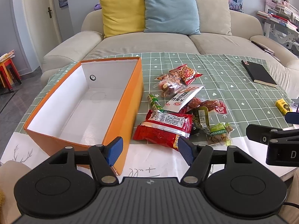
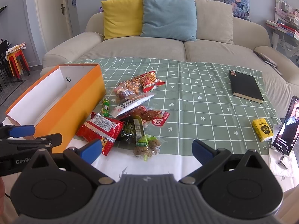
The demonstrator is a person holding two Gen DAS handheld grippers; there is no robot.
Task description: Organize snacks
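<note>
Where the sofa (image 1: 149,43) closes off the far side, with yellow, blue and beige cushions against a pale grey wall: a table (image 1: 214,71) under a smooth green cloth gridded in white, its near strip white. On the left, an orange cardboard box (image 1: 129,100), rectangular, open-topped, white and bare inside, with a round hole in the far end wall. Just beside its right wall, a loose heap of snacks (image 1: 179,104): crinkly foil and clear plastic packets, some overlapping. Nearest, a glossy red packet (image 1: 164,128) with a silver seam, touching a dark green pouch and a clear raisin bag (image 2: 147,145). Further back, a white flat sachet and a slim green tube (image 2: 106,107) close to the box. Well apart on the right, a matte black book (image 2: 244,87), a small yellow carton (image 2: 262,129), a propped phone (image 2: 286,127). Left gripper (image 1: 149,149) low over the near table edge, jaws spread, pinching nothing. Right gripper (image 2: 147,151) likewise, jaws wide apart and bare, short of the raisin bag.
</note>
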